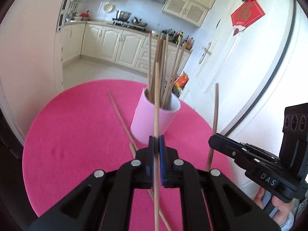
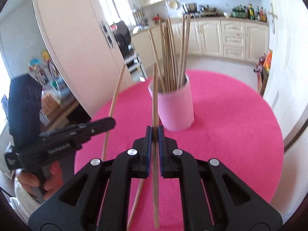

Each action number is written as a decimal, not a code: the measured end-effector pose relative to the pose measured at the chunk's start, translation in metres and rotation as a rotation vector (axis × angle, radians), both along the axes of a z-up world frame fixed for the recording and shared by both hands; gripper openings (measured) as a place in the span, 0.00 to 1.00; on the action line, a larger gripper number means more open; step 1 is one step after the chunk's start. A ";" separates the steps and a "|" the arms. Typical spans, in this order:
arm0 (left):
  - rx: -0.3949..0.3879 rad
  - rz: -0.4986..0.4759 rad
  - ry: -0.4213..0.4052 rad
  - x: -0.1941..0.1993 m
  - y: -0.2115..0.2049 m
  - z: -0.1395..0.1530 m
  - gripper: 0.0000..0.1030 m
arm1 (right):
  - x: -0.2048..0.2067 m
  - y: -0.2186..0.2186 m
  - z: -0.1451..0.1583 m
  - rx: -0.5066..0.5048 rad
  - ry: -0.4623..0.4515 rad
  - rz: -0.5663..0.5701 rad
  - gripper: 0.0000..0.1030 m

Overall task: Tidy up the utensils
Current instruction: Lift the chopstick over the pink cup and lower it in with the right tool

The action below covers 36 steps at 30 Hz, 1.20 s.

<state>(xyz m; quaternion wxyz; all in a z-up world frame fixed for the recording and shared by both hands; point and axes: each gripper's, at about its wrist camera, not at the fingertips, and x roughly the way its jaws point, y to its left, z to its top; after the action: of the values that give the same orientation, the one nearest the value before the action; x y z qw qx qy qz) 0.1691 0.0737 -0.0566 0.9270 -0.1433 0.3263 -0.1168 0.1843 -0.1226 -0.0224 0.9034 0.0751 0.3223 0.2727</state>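
Pink cylindrical cup [image 1: 154, 119] stands upright on the round table [image 1: 77, 134], which is covered in fuzzy hot-pink cloth; cup wall smooth and matte, inside white. It holds a bundle of thin wooden chopsticks [image 1: 163, 65], upright and fanned out, tips well above the rim. Left gripper [image 1: 156, 144]: black plastic, blue ribbed pads [image 1: 161, 154], jaws closed tight on one chopstick [image 1: 156, 100] that points up just in front of the cup. Right gripper [image 2: 154, 134]: same build, jaws clamped on its own chopstick [image 2: 155, 96], blurred, tip near the cup rim on its left side. Two more loose chopsticks [image 1: 121, 115] lie flat on the cloth, left of the cup, running under the left gripper. All sticks plain light wood, slim, straight.
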 end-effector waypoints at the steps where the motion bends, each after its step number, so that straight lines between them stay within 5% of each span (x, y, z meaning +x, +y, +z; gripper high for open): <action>1: 0.000 -0.003 -0.045 0.000 -0.003 0.006 0.05 | 0.002 -0.002 0.005 0.021 -0.023 -0.002 0.06; 11: 0.045 0.046 -0.444 0.022 -0.028 0.057 0.05 | 0.027 -0.028 0.067 0.146 -0.208 -0.027 0.06; 17: 0.068 0.120 -0.595 0.049 -0.031 0.075 0.05 | 0.051 -0.030 0.091 0.164 -0.303 -0.055 0.06; 23: 0.080 0.154 -0.645 0.075 -0.037 0.078 0.05 | 0.068 -0.024 0.095 0.132 -0.337 -0.063 0.06; 36: 0.112 0.140 -0.574 0.100 -0.039 0.044 0.06 | 0.082 -0.011 0.065 0.095 -0.266 -0.069 0.06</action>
<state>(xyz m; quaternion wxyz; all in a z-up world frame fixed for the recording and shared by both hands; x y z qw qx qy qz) 0.2691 0.0350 -0.0130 0.9936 -0.0754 0.0463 -0.0702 0.2660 -0.1340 0.0422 0.9424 0.0917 0.1836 0.2640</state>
